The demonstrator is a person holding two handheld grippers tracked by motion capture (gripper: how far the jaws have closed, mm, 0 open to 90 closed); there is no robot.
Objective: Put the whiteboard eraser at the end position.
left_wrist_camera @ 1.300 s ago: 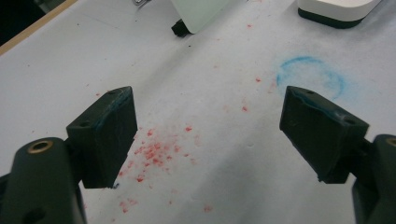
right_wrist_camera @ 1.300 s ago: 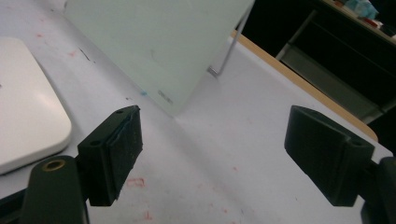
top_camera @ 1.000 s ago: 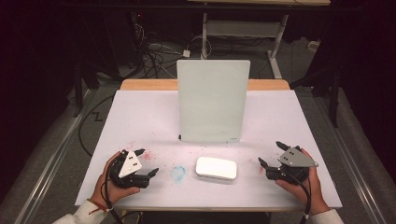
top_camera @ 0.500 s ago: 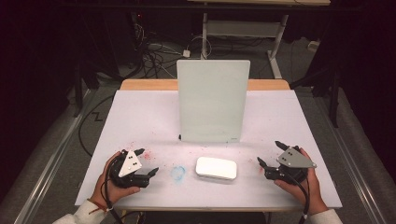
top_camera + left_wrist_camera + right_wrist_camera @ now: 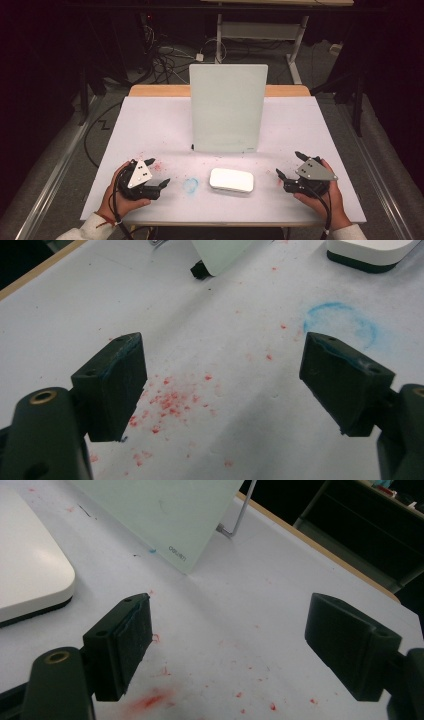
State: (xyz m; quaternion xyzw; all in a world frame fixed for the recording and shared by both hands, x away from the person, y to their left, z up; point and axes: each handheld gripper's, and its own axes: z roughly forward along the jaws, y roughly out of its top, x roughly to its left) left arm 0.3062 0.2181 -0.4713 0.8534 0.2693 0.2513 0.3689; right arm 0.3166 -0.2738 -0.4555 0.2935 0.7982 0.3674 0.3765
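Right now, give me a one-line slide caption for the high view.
Open left gripper and right gripper flank a white eraser before an upright glass board on a stained table.

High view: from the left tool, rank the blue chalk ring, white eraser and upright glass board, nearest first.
1. Blue chalk ring, just right of the left tool, on the table.
2. White eraser, farther right, front centre.
3. Glass board, standing behind, mid-table.
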